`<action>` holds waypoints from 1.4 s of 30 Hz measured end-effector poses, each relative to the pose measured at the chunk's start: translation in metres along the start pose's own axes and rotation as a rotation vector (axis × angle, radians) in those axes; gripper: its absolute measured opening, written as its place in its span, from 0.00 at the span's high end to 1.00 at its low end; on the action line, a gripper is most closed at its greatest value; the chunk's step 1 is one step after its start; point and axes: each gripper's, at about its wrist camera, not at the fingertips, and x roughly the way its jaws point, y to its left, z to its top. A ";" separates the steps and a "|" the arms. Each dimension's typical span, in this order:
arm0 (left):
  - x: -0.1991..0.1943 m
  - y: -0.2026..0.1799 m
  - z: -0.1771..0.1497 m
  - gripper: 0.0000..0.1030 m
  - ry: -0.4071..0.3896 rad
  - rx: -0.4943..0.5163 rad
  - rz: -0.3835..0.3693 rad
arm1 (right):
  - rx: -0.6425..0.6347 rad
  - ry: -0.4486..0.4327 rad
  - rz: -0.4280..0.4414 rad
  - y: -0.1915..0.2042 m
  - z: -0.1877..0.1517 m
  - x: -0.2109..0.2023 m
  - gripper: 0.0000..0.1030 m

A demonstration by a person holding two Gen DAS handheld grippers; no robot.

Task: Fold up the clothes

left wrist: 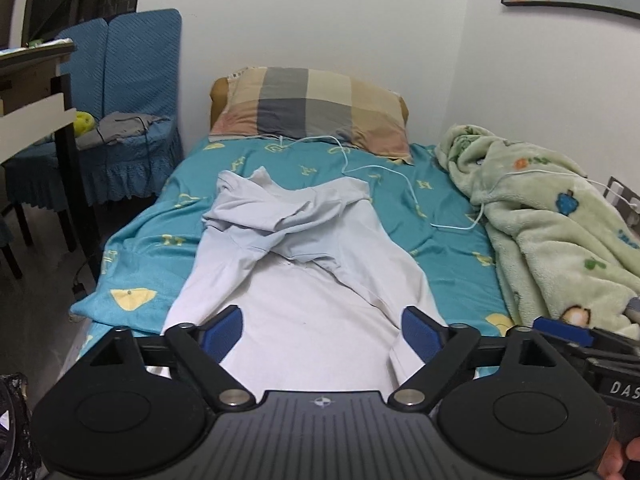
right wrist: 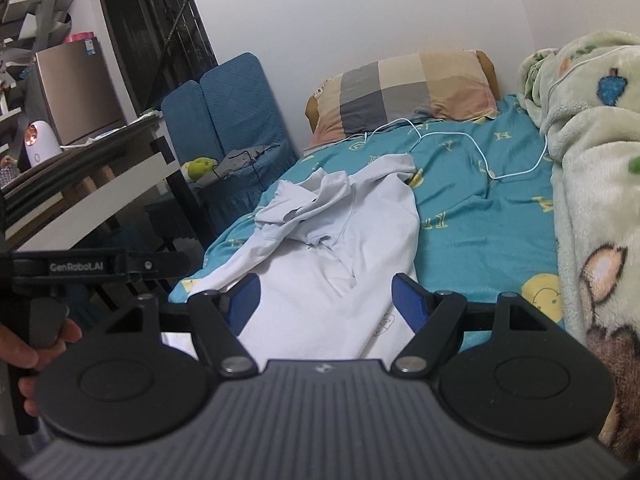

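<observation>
Fingers of the left gripper [left wrist: 322, 334] are seen spread wide in the left wrist view, with nothing held between the blue pads; they are poised over the near end of a pale shirt [left wrist: 304, 280] that is laid on the bed [left wrist: 452, 248]. The shirt's long axis is seen to run straight away from the fingers, toward the checked pillow [left wrist: 316, 108]. Its near part lies fairly flat, while at the far end the sleeves are crossed over the body in a rumpled heap. A thin white cable [left wrist: 400, 176] is strung over the sheet beyond and to the right of the shirt, and a green fleece blanket [left wrist: 552, 232] is bunched along the bed's right side. The other gripper's tip is glimpsed at the right edge.

From the right wrist view, the right gripper [right wrist: 326, 300] is likewise shown wide open and empty, held above the shirt's [right wrist: 340, 248] near hem. Here the shirt is seen to slant away to the upper left, so its right edge lies close ahead of these fingers. The left gripper's handle, gripped by a hand [right wrist: 32, 352], is caught at the left.

Both grippers are judged about equally near the hem, each on its own side; whether the crossed sleeves are a fold or mere disorder cannot be settled.
</observation>
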 end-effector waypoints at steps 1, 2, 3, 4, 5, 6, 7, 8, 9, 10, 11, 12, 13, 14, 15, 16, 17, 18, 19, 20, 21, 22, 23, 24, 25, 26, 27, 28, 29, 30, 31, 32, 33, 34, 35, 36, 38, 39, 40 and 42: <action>0.000 0.000 0.000 0.09 -0.001 0.001 -0.003 | -0.009 -0.005 -0.001 0.001 0.001 0.000 0.27; 0.000 0.000 -0.001 0.07 -0.003 0.003 -0.005 | -0.019 -0.009 -0.001 0.003 0.001 0.000 0.27; 0.001 0.000 -0.001 0.06 -0.004 -0.001 -0.006 | -0.025 -0.016 -0.002 0.003 0.003 0.001 0.27; 0.002 0.001 0.000 0.05 -0.005 -0.004 -0.006 | -0.029 -0.023 -0.002 0.004 0.004 0.001 0.27; 0.003 0.001 0.000 0.04 -0.007 -0.008 -0.007 | -0.032 -0.029 -0.003 0.004 0.006 0.003 0.27; 0.004 0.002 0.000 0.03 -0.009 -0.016 -0.007 | -0.036 -0.033 -0.004 0.004 0.008 0.004 0.27; 0.005 0.003 0.000 0.02 -0.011 -0.024 -0.008 | -0.040 -0.039 -0.005 0.004 0.011 0.006 0.27; 0.006 0.004 0.001 0.00 -0.013 -0.030 -0.005 | -0.044 -0.046 -0.006 0.004 0.014 0.007 0.27; 0.007 0.004 0.001 0.00 -0.015 -0.034 -0.001 | -0.049 -0.053 -0.007 0.004 0.017 0.009 0.27; 0.009 0.004 0.001 0.00 -0.016 -0.032 0.003 | -0.050 -0.062 -0.007 0.004 0.020 0.011 0.27; 0.010 0.005 0.000 0.00 -0.016 -0.029 0.008 | -0.049 -0.069 -0.007 0.003 0.024 0.013 0.27; 0.011 0.005 0.000 0.00 -0.016 -0.026 0.012 | -0.048 -0.074 -0.008 0.002 0.027 0.016 0.27; 0.012 0.005 0.000 0.00 -0.017 -0.023 0.016 | -0.046 -0.079 -0.010 0.001 0.031 0.019 0.27; 0.014 0.006 0.000 0.00 -0.016 -0.026 0.015 | -0.049 -0.082 -0.015 0.001 0.034 0.023 0.27; 0.015 0.006 0.000 0.00 -0.015 -0.028 0.013 | -0.054 -0.085 -0.020 0.000 0.036 0.027 0.27; 0.017 0.007 0.001 0.00 -0.016 -0.032 0.012 | -0.059 -0.088 -0.026 0.000 0.039 0.031 0.27; 0.018 0.008 0.001 0.00 -0.017 -0.036 0.013 | -0.061 -0.091 -0.031 -0.001 0.042 0.035 0.27; 0.020 0.009 0.001 0.00 -0.018 -0.039 0.009 | -0.063 -0.093 -0.035 -0.002 0.044 0.039 0.27; 0.021 0.010 0.001 0.00 -0.021 -0.041 0.007 | -0.061 -0.094 -0.038 -0.004 0.046 0.044 0.27; 0.023 0.011 0.000 0.00 -0.018 -0.045 0.010 | -0.060 -0.093 -0.041 -0.005 0.048 0.049 0.27; 0.024 0.013 0.001 0.00 -0.015 -0.048 0.011 | -0.060 -0.092 -0.045 -0.006 0.049 0.054 0.27; 0.026 0.014 0.001 0.00 -0.015 -0.050 0.014 | -0.065 -0.088 -0.045 -0.006 0.052 0.061 0.27; 0.027 0.015 0.002 0.00 -0.016 -0.051 0.016 | -0.071 -0.082 -0.043 -0.007 0.055 0.068 0.27; 0.028 0.017 0.002 0.00 -0.017 -0.052 0.019 | -0.077 -0.077 -0.041 -0.007 0.058 0.075 0.27; 0.028 0.018 0.002 0.00 -0.023 -0.052 0.021 | -0.083 -0.072 -0.039 -0.008 0.061 0.082 0.27; 0.027 0.020 0.003 0.00 -0.032 -0.052 0.023 | -0.083 -0.067 -0.033 -0.009 0.066 0.091 0.27; 0.026 0.022 0.003 0.00 -0.042 -0.053 0.024 | -0.085 -0.062 -0.030 -0.009 0.071 0.102 0.27; 0.026 0.024 0.003 0.00 -0.049 -0.060 0.029 | -0.088 -0.058 -0.029 -0.009 0.077 0.114 0.27; 0.025 0.027 0.004 0.00 -0.055 -0.066 0.032 | -0.088 -0.048 -0.023 -0.008 0.082 0.127 0.27; 0.025 0.030 0.005 0.00 -0.061 -0.073 0.035 | -0.088 -0.037 -0.015 -0.008 0.087 0.141 0.27; 0.025 0.034 0.006 0.00 -0.068 -0.079 0.038 | -0.101 -0.024 -0.005 -0.004 0.089 0.155 0.30; 0.025 0.037 0.007 0.00 -0.074 -0.086 0.041 | -0.120 -0.010 0.006 0.001 0.091 0.169 0.32; 0.025 0.040 0.008 0.00 -0.080 -0.092 0.044 | -0.139 0.005 0.017 0.007 0.092 0.183 0.34; 0.025 0.043 0.009 0.00 -0.086 -0.099 0.047 | -0.158 0.019 0.027 0.012 0.094 0.197 0.34; 0.025 0.046 0.010 0.00 -0.093 -0.105 0.050 | -0.177 0.034 0.038 0.018 0.095 0.211 0.35; 0.025 0.049 0.011 0.00 -0.099 -0.111 0.053 | -0.196 0.048 0.049 0.023 0.097 0.225 0.36; 0.030 0.057 0.014 0.00 -0.107 -0.104 0.086 | -0.234 0.077 0.070 0.034 0.100 0.254 0.36; 0.033 0.063 0.015 0.00 -0.111 -0.108 0.101 | -0.262 0.099 0.078 0.040 0.098 0.266 0.36; 0.036 0.068 0.016 0.00 -0.110 -0.118 0.115 | -0.294 0.125 0.085 0.047 0.094 0.278 0.37; 0.043 0.081 0.016 0.01 -0.096 -0.154 0.132 | -0.359 0.177 0.098 0.061 0.086 0.302 0.39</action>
